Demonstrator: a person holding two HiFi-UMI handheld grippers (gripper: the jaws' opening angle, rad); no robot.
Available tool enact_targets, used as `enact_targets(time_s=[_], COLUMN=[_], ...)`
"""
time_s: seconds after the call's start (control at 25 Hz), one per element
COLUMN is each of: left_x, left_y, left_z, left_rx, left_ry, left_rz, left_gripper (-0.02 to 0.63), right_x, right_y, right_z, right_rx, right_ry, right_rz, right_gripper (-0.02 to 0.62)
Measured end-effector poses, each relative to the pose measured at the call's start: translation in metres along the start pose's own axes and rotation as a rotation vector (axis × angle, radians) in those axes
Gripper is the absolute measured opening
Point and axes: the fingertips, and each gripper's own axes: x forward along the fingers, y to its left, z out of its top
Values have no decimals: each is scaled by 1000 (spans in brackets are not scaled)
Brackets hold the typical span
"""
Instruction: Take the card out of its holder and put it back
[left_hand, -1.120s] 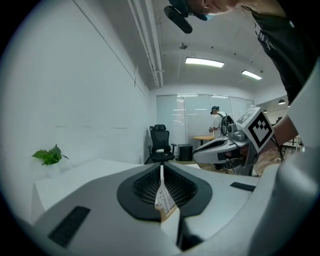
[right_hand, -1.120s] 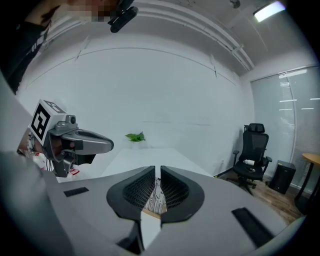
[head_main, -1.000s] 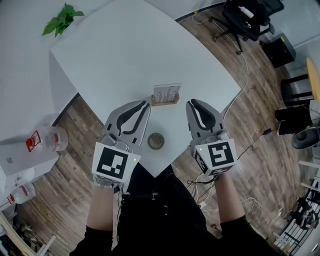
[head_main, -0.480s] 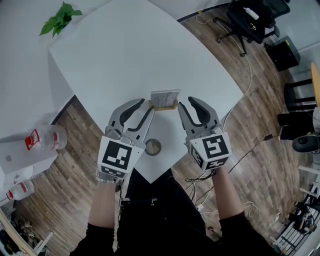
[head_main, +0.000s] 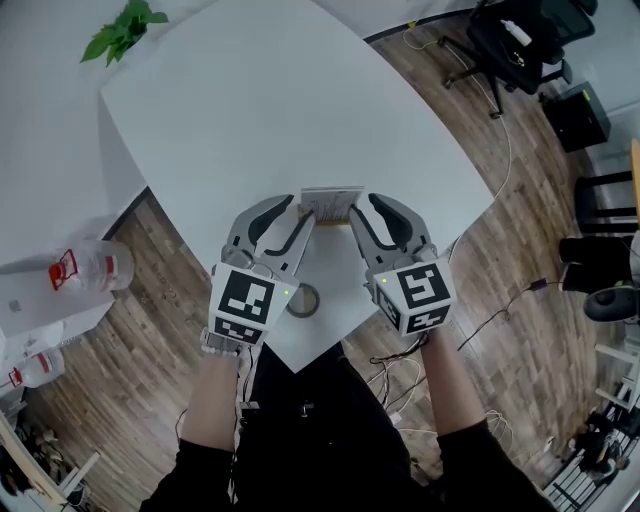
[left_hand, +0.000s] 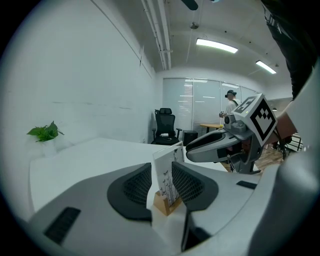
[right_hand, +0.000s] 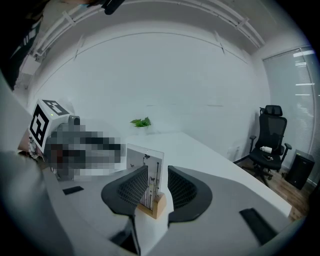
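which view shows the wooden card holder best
The right gripper view: the wooden holder sits close and mostly in sight, with the card upright in its slot. The left gripper view shows only one end of it; the head view, a small thin strip from above.

One card (head_main: 332, 200), one holder (left_hand: 162, 204), one tape roll (head_main: 303, 300), one plant (head_main: 122, 32), two grippers: left gripper (head_main: 298, 211), right gripper (head_main: 362, 211).

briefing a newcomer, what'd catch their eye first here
The left tongs and right tongs, both open, flank a card in its holder at the near corner of the table. The left tongs have just been opening, the card at their tips, ungripped. A plant stands past the left corner.
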Motion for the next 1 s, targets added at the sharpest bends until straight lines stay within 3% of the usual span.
enact_targets(time_s=[0.52, 1.0], left_x=[15, 17], left_y=[5, 7], left_z=[-15, -22], left_rx=[-11, -31], left_ry=[41, 35], left_rz=[29, 48], left_gripper=[121, 108], right_x=[17, 21], right_y=[2, 3], right_z=[-10, -14], right_rx=[-4, -8], right_ry=[28, 27], right_rz=[57, 42], right_gripper=[140, 109])
